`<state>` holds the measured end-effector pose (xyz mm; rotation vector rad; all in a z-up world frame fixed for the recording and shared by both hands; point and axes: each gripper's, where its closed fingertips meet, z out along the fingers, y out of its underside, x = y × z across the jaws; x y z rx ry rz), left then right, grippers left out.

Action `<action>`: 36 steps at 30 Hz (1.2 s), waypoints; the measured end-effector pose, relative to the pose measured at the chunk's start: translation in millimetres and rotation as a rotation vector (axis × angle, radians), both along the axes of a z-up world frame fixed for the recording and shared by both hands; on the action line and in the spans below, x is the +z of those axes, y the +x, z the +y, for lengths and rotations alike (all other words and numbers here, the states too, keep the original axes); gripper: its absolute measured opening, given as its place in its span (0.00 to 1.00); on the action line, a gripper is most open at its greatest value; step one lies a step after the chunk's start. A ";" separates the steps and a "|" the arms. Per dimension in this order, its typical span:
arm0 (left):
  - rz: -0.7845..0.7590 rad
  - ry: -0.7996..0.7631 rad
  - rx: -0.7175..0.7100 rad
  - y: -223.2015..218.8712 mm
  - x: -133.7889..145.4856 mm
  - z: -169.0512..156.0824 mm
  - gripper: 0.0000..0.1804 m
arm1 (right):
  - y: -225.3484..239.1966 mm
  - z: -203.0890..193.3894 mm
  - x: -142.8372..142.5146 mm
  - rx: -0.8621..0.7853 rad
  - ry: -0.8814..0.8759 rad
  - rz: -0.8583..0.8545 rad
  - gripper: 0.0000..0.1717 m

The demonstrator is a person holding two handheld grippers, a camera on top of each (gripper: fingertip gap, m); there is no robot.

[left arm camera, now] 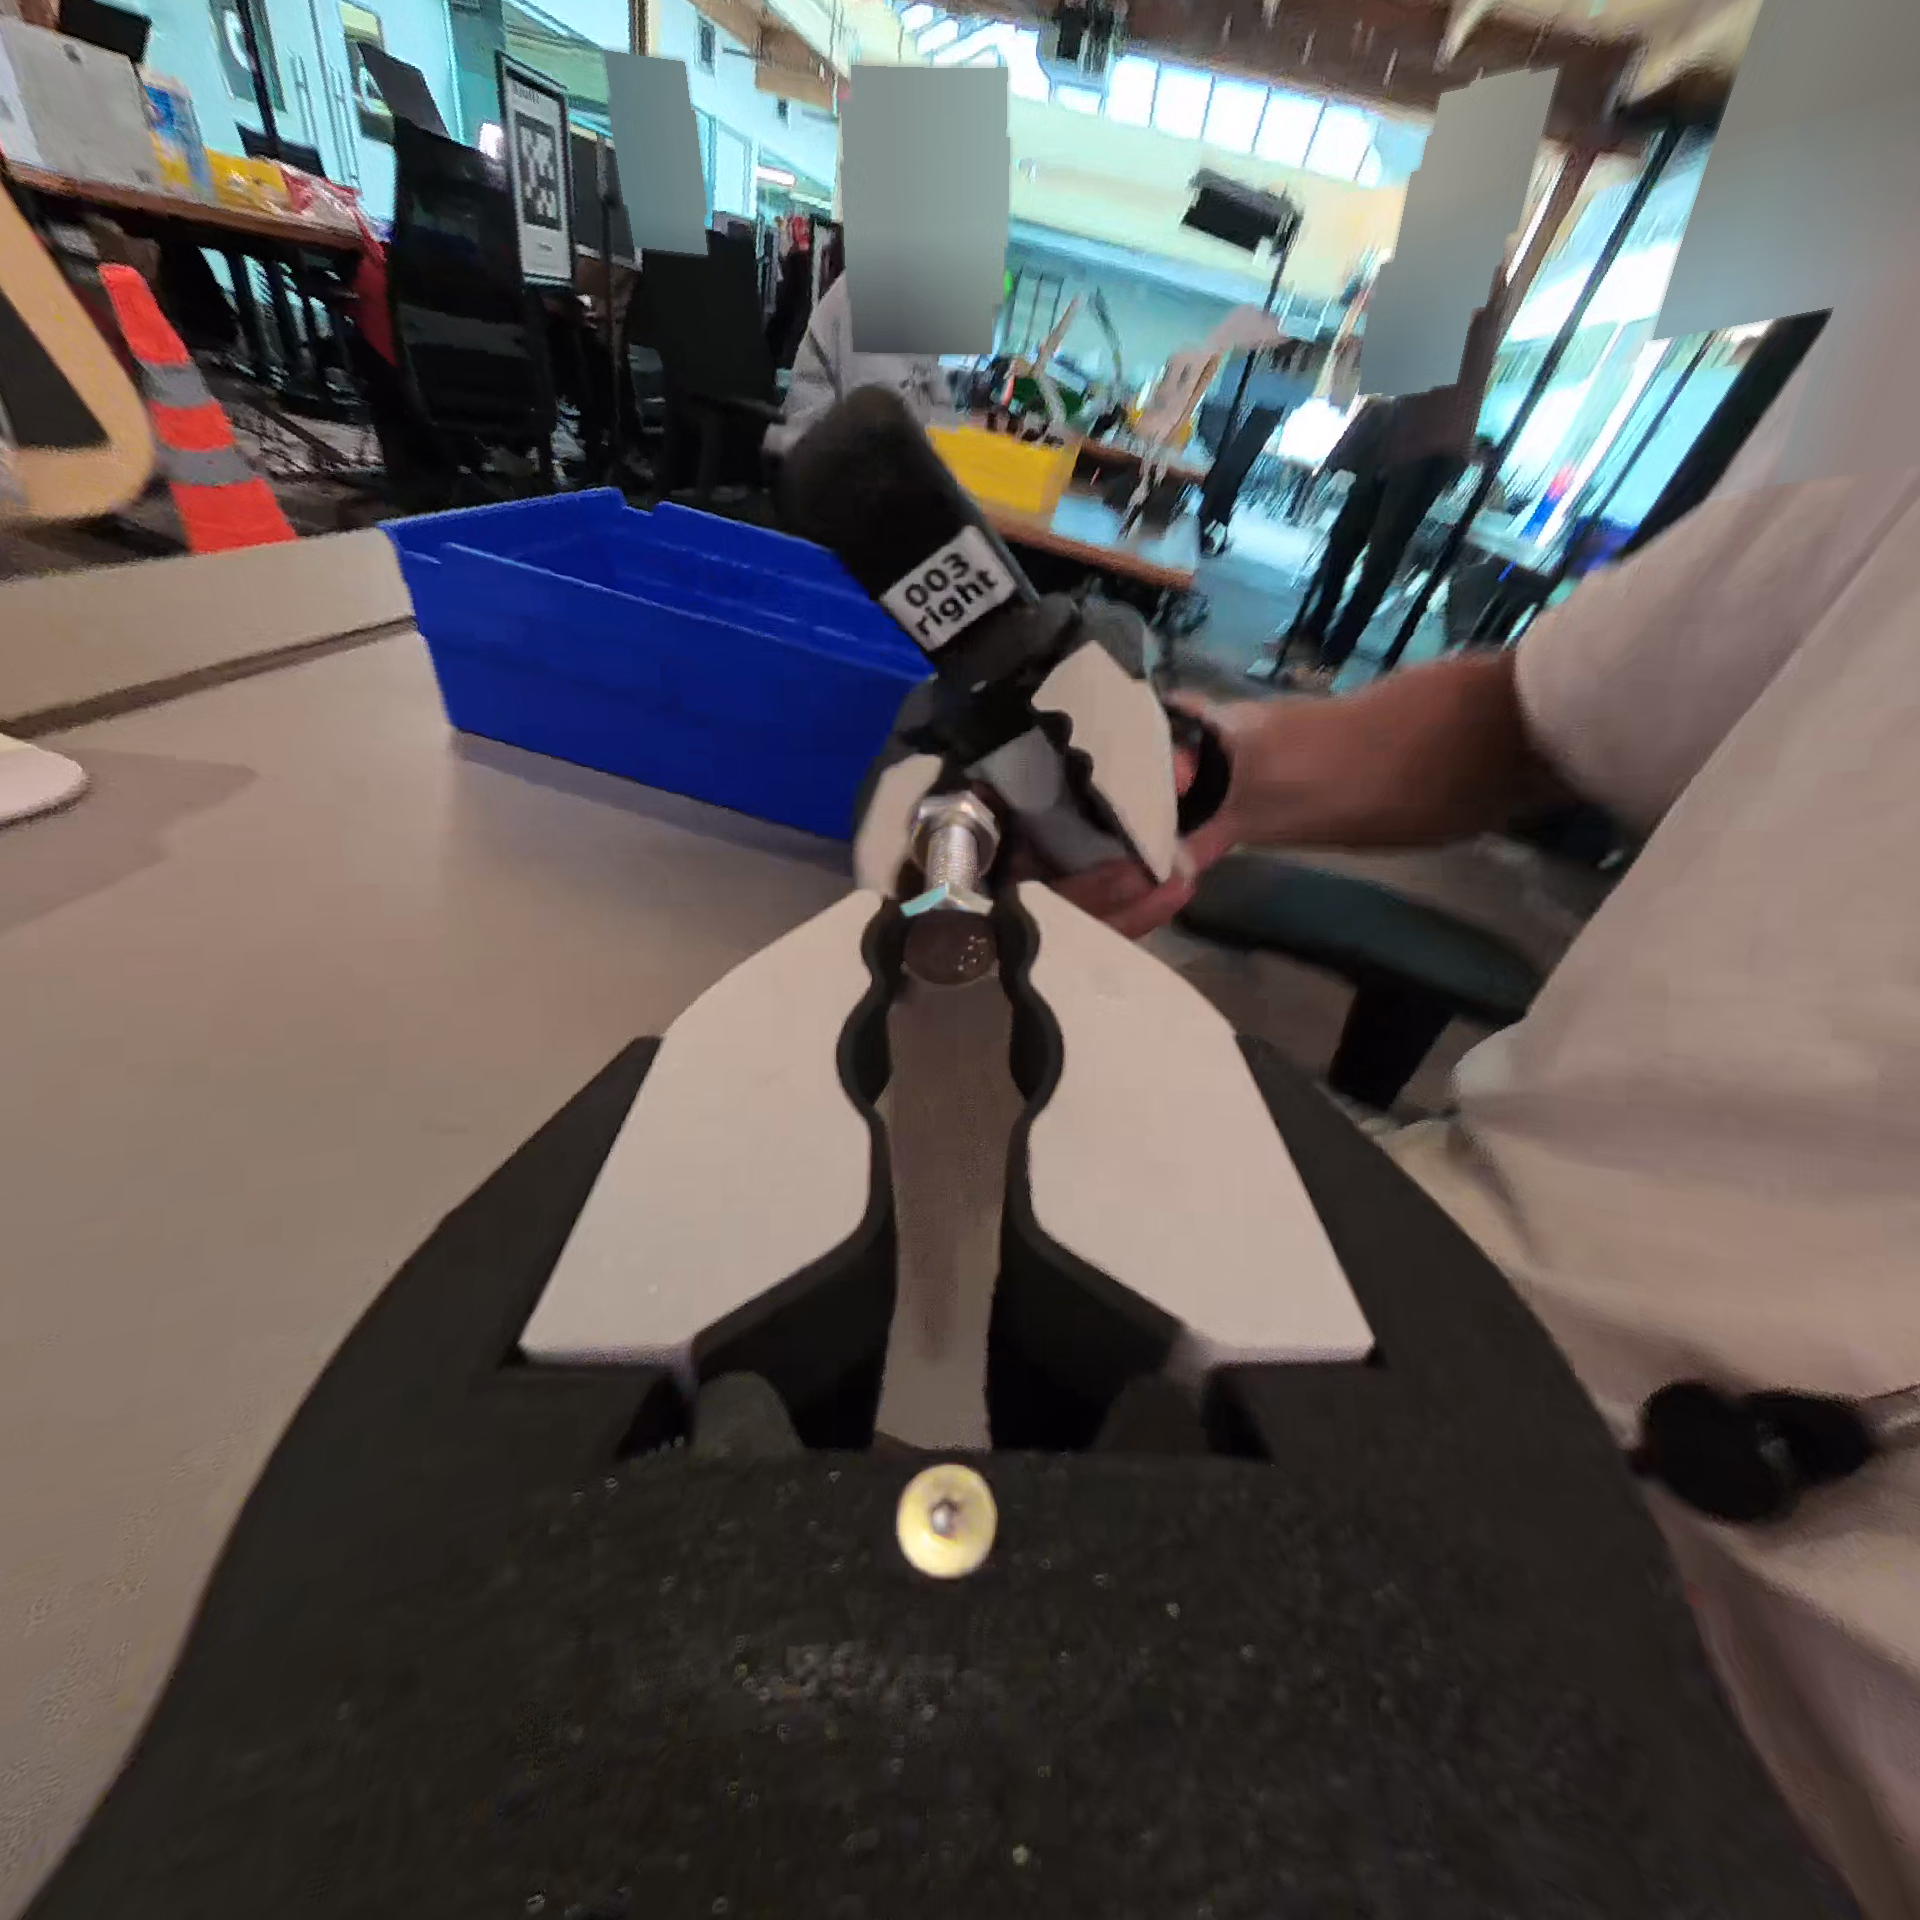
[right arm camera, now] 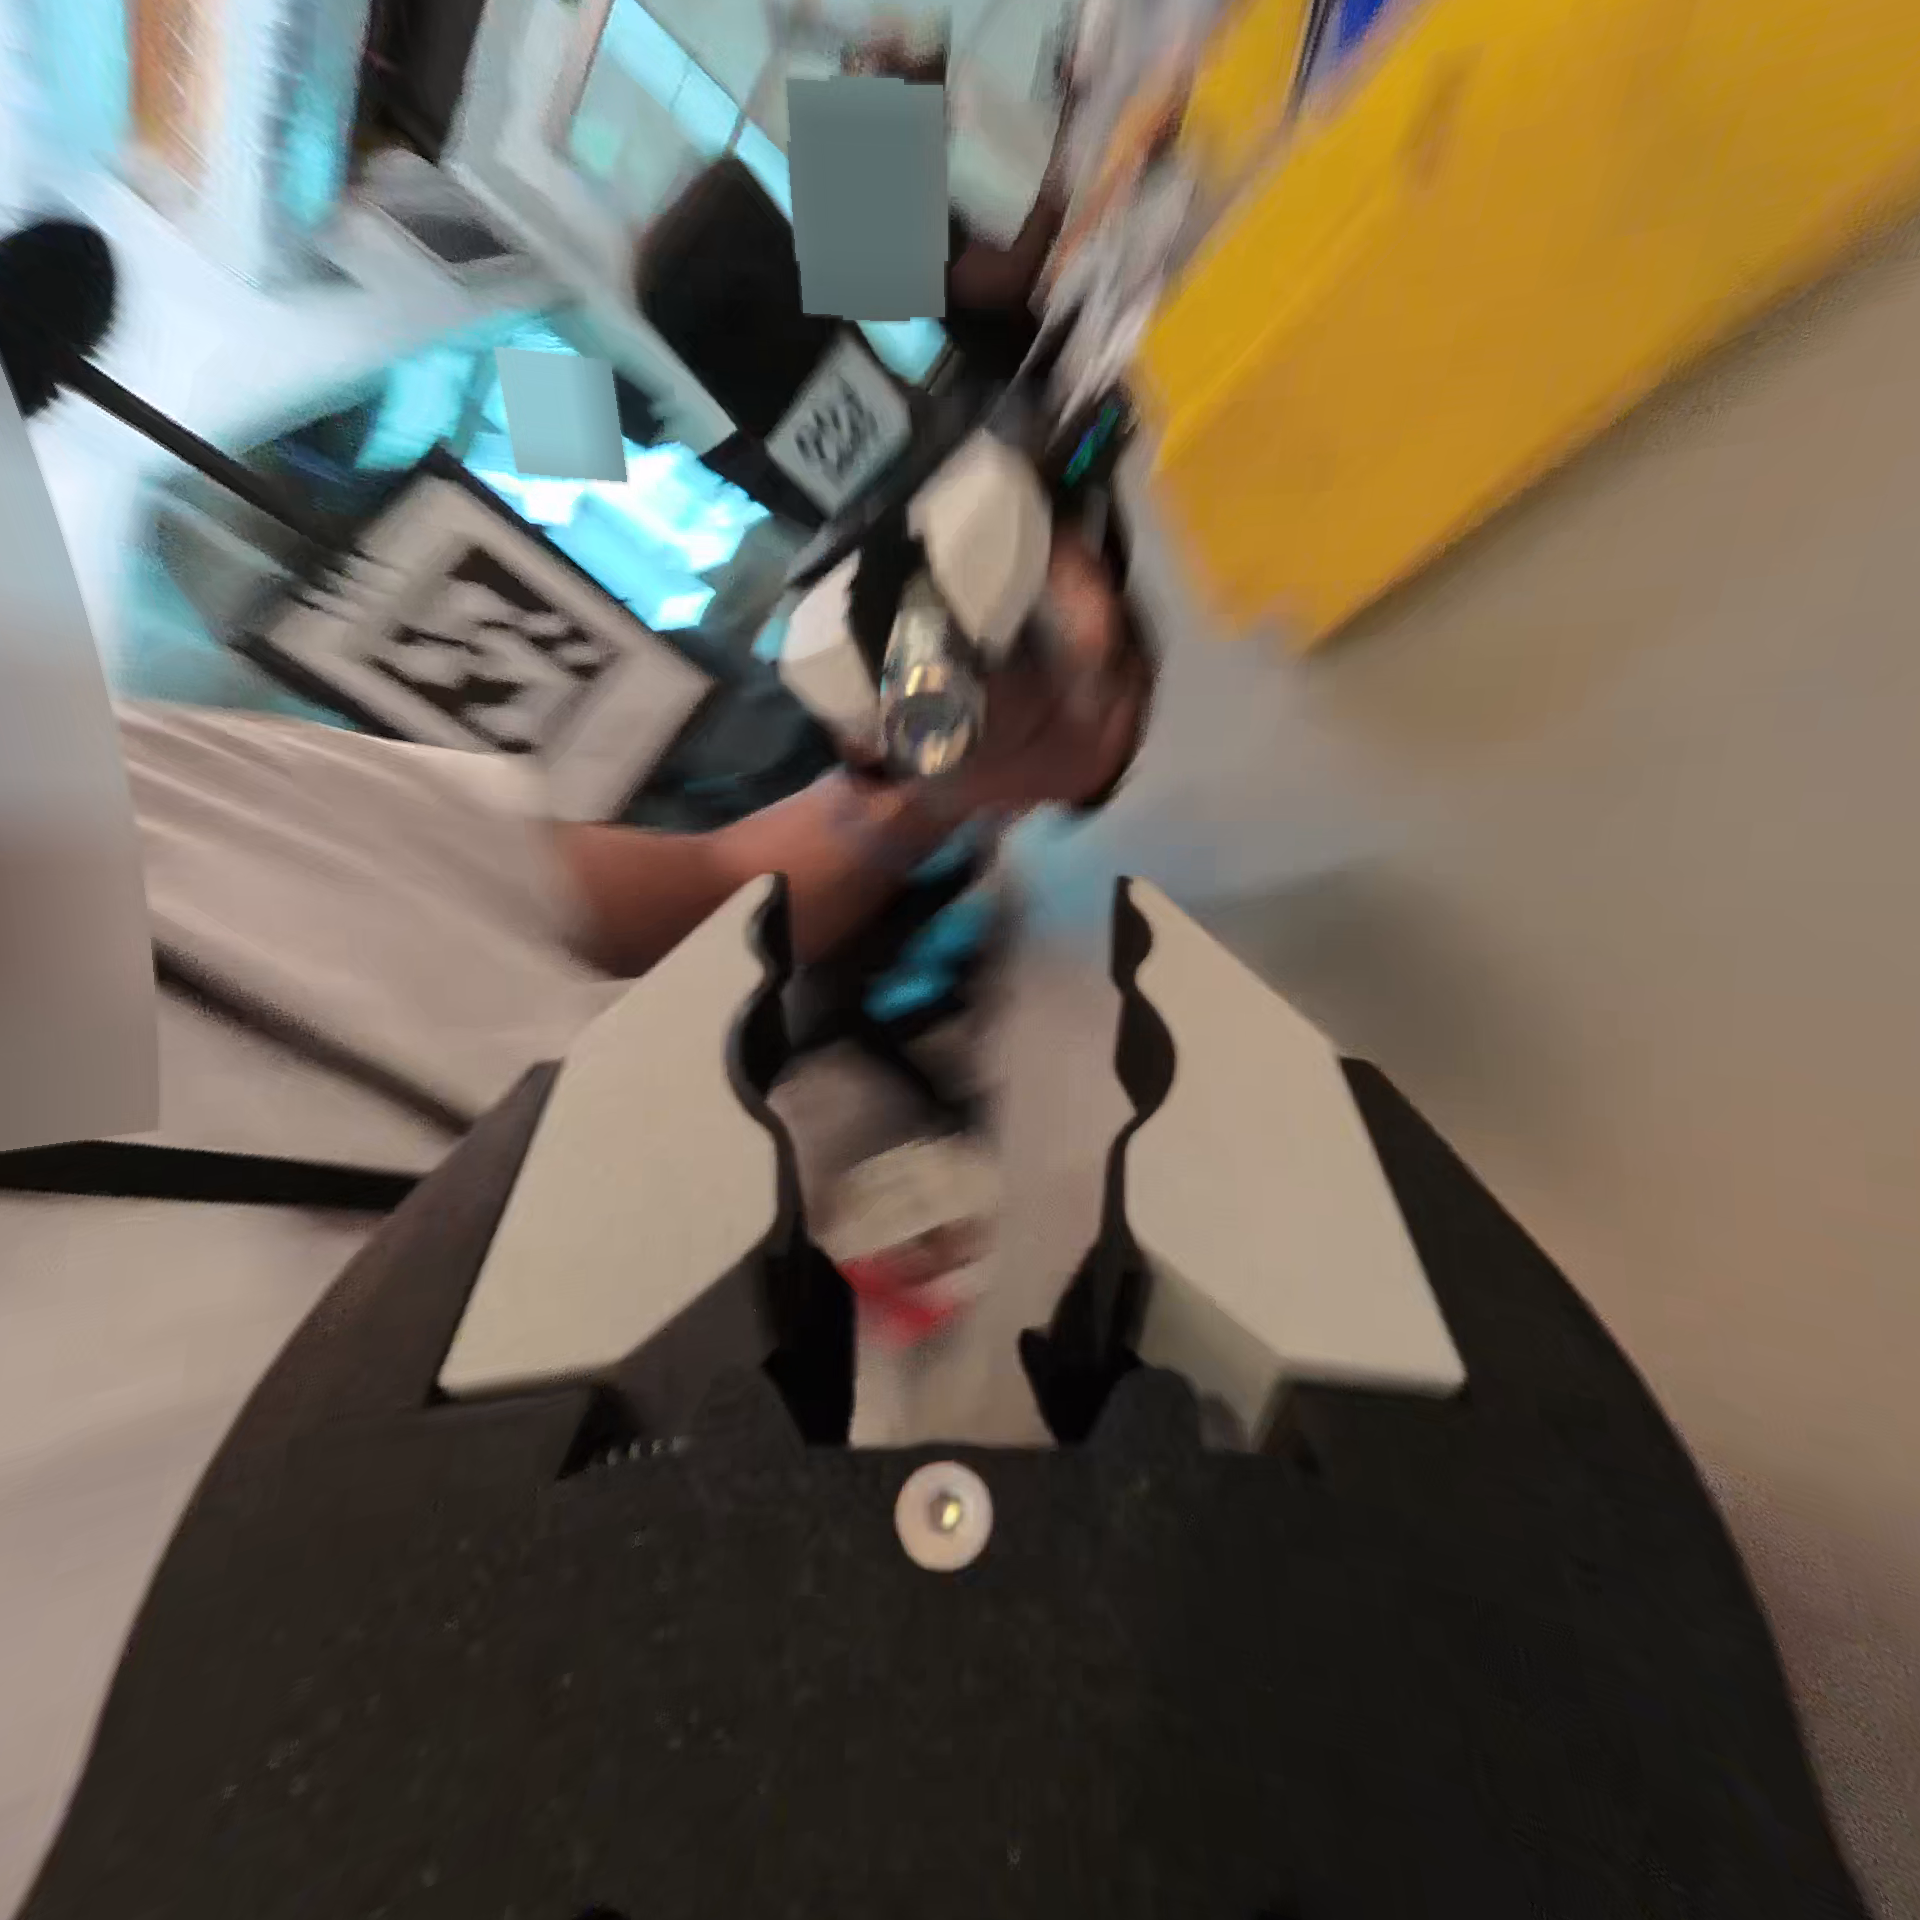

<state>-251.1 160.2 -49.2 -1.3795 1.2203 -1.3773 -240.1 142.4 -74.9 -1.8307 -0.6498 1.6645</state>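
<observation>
My left gripper (left arm camera: pixel 948 914) is shut on the hex head of a silver bolt (left arm camera: pixel 948 862), held above the grey table (left arm camera: pixel 312 987). The threaded shaft points away from me, with a silver nut (left arm camera: pixel 954 818) on its far end. My right gripper (left arm camera: pixel 1013 831) faces it with its jaws wide open on either side of the nut; the pads do not press on it. In the blurred right wrist view my right gripper (right arm camera: pixel 951 894) is open and empty. The left gripper (right arm camera: pixel 914 613) shows farther off there, with the bolt (right arm camera: pixel 925 696) pointing towards me.
A blue bin (left arm camera: pixel 665 644) stands on the table behind the grippers. A yellow bin (right arm camera: pixel 1507 312) lies to the right in the right wrist view. A person's arm (left arm camera: pixel 1403 748) reaches in from the right. An orange cone (left arm camera: pixel 187 416) and chairs stand beyond the table. The gap from one gripper's tips to the other's is roughly 4 cm.
</observation>
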 end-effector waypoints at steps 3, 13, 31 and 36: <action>-0.039 -0.179 -0.023 1.7 1.6 3.3 0.10 | 7.9 20.2 18.2 -0.190 0.532 -0.041 0.41; -0.002 -0.424 -0.166 10.6 -10.2 -13.7 0.10 | -6.7 -8.3 9.6 -0.220 1.168 -0.381 0.32; -0.023 -0.508 -0.199 12.9 -12.5 -15.4 0.10 | -0.9 -7.0 -3.7 -0.229 1.159 -0.421 0.29; -0.037 -0.509 -0.204 13.7 -8.5 -16.4 0.10 | 3.6 -1.2 -1.0 -0.271 1.169 -0.436 0.29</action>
